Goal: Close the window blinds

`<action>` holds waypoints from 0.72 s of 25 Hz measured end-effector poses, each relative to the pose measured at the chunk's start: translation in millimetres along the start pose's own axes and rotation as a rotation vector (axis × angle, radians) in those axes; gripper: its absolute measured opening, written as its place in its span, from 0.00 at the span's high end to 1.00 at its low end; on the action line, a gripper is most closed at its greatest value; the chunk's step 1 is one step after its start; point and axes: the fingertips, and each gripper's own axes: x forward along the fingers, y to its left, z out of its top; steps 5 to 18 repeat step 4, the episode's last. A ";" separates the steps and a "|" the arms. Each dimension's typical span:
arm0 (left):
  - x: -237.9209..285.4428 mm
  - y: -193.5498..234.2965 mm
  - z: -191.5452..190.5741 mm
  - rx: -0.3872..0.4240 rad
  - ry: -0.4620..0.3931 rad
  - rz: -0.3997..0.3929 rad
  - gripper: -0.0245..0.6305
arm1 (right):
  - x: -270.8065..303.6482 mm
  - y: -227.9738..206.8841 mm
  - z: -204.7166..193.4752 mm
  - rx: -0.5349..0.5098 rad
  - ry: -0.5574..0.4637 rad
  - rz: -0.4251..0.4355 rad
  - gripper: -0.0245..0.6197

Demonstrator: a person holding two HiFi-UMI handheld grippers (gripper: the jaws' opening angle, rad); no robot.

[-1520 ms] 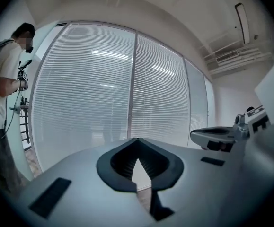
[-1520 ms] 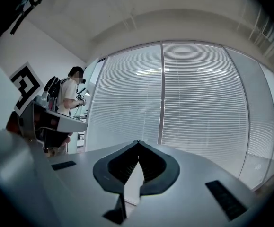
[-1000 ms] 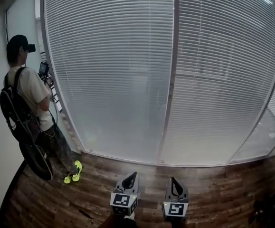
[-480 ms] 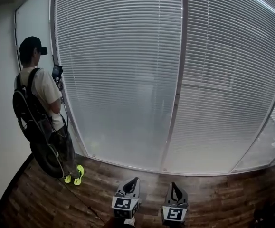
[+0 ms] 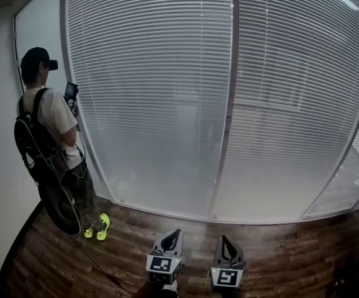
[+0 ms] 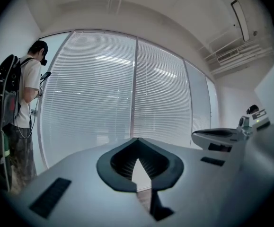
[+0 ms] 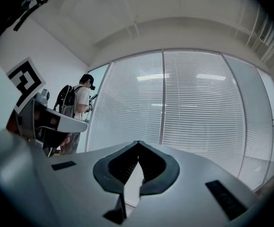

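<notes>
Wood floor, white slatted blinds down full length

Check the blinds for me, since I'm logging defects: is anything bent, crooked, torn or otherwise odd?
Nothing stands out. The blinds hang lowered with level, even slats, and none looks bent or torn. A person stands by their left edge.

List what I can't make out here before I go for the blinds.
Cord or wand of the blinds: seen in no view; the person partly covers their left edge.
Device in the person's hand, head view: too small to identify.
Dark shape, head view's lower right: cut off by the edge.
</notes>
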 end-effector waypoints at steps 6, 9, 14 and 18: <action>-3.3 -4.3 3.9 0.013 0.010 0.001 0.96 | -4.0 -3.0 -0.8 0.010 0.005 -0.009 0.96; -3.3 -4.3 3.9 0.013 0.010 0.001 0.96 | -4.0 -3.0 -0.8 0.010 0.005 -0.009 0.96; -3.3 -4.3 3.9 0.013 0.010 0.001 0.96 | -4.0 -3.0 -0.8 0.010 0.005 -0.009 0.96; -3.3 -4.3 3.9 0.013 0.010 0.001 0.96 | -4.0 -3.0 -0.8 0.010 0.005 -0.009 0.96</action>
